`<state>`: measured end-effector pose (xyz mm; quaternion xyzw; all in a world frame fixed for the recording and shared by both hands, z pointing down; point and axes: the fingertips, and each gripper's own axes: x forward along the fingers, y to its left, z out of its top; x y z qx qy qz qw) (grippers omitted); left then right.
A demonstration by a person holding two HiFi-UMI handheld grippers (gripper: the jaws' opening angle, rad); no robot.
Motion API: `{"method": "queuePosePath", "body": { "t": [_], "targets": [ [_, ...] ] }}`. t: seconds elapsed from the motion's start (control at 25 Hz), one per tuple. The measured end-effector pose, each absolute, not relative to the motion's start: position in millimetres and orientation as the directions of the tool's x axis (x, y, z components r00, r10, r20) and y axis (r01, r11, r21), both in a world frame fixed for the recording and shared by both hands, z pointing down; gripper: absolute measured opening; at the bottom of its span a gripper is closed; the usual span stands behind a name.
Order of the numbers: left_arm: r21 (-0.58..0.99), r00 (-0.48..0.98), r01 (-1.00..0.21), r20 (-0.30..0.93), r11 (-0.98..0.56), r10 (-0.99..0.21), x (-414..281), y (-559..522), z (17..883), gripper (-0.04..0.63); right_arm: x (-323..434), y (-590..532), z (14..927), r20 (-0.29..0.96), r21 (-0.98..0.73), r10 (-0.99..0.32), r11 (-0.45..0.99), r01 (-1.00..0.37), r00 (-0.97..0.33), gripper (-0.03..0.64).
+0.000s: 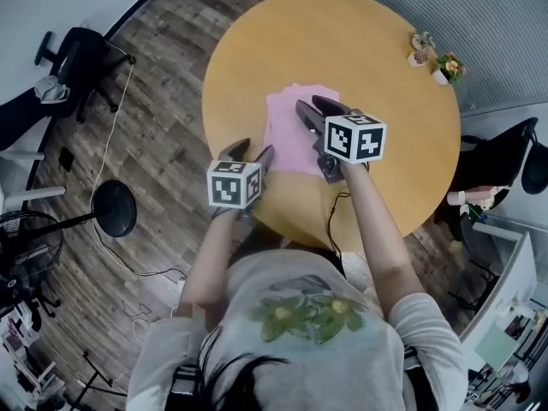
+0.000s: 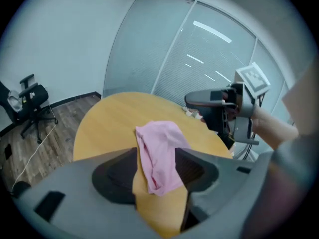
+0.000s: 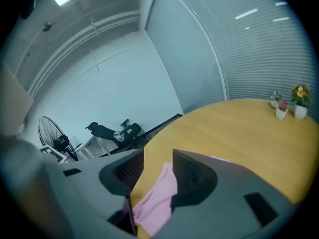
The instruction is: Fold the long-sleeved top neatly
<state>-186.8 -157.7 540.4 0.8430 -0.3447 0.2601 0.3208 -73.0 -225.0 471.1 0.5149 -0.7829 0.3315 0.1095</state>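
the round wooden table [image 1: 402, 101] fills the middle of your head view. the pink long-sleeved top [image 1: 289, 131] lies on it as a small folded bundle, on the half nearer you and well apart from the far edge.

your right gripper [image 1: 313, 105] is over the top's right side, its jaws apart. in the right gripper view the pink cloth [image 3: 157, 203] shows in the gap between the pads, which do not press on it.

your left gripper [image 1: 253, 151] is by the top's near left corner, also spread wide. in the left gripper view the bundle [image 2: 159, 153] lies on the table past the open jaws, not gripped.

two little flower pots [image 1: 437, 62] stand near the table's far right rim.
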Motion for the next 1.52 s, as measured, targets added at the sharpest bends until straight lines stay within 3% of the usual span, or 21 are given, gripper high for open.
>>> {"method": "queuePosePath", "body": {
  "t": [0.4,0.6,0.72,0.84,0.96,1.52],
  "targets": [
    [0.261,0.652,-0.735,0.528,-0.626,-0.545,-172.4,-148.6,462.0,0.219,-64.1,-148.5,435.1,0.45,-0.28,-0.834,0.208,-0.937,-0.32,0.172],
    [0.204,0.684,-0.698,0.473,-0.686,-0.556,-155.2,-127.8,437.8,0.195,-66.9,-119.5,423.4,0.419,-0.264,-0.868,0.166,-0.95,-0.268,0.097],
    [0.168,0.7,-0.675,0.452,-0.718,-0.553,-147.1,-117.3,431.5,0.153,-68.1,-104.1,420.7,0.41,-0.271,-0.88,0.133,-0.953,-0.239,0.04],
    [0.146,0.712,-0.662,0.429,-0.735,-0.556,-139.9,-107.5,426.3,0.048,-65.9,-89.5,421.2,0.409,-0.249,-0.889,0.108,-0.963,-0.205,0.021],
    [0.165,0.74,-0.63,0.427,-0.759,-0.52,-129.2,-95.2,425.6,0.013,-66.3,-76.2,423.6,0.412,-0.239,-0.89,0.101,-0.966,-0.196,0.017],
    [0.183,0.792,-0.542,0.437,-0.82,-0.426,-98.6,-57.2,425.7,0.003,-67.1,-36.4,425.0,0.426,-0.206,-0.887,0.096,-0.974,-0.178,0.017]
  ]
}}
